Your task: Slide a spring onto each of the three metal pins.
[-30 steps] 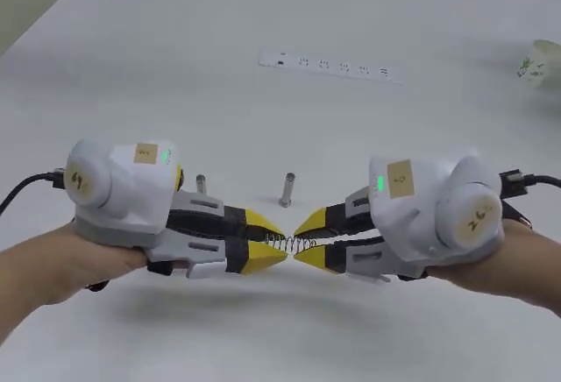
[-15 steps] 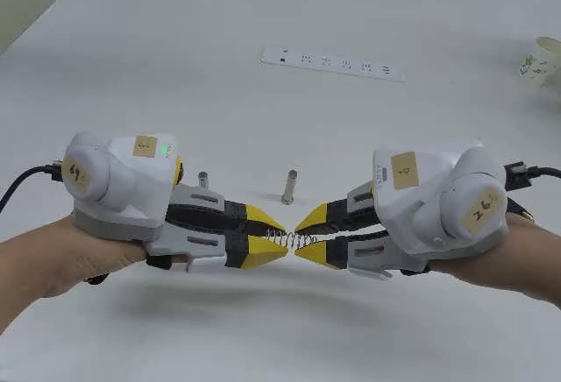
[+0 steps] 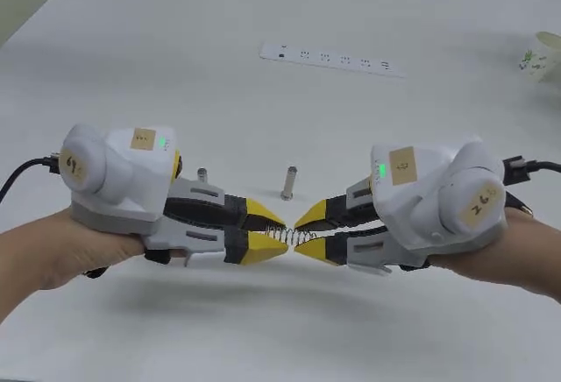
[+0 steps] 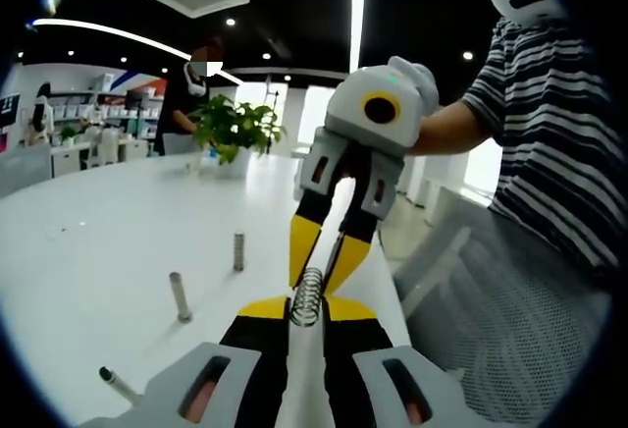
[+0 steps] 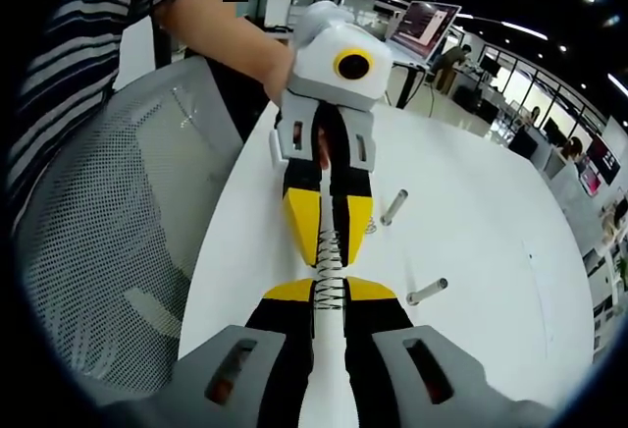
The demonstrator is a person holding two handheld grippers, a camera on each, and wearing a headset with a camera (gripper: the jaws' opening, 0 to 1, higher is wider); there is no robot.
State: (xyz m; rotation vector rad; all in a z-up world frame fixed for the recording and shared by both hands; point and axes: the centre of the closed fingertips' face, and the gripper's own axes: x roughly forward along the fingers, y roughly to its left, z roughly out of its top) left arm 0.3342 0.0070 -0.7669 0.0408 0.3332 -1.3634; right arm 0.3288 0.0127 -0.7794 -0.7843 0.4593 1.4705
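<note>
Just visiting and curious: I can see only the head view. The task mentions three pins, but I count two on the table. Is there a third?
Observer: Yes. The left gripper view shows a third pin on the table, close beside the left gripper.
Operator: And is that little spring really inside both tools' tips?
Observer: The right gripper view looks straight along it: the spring runs from between the right gripper tips into the left gripper's tips.
</note>
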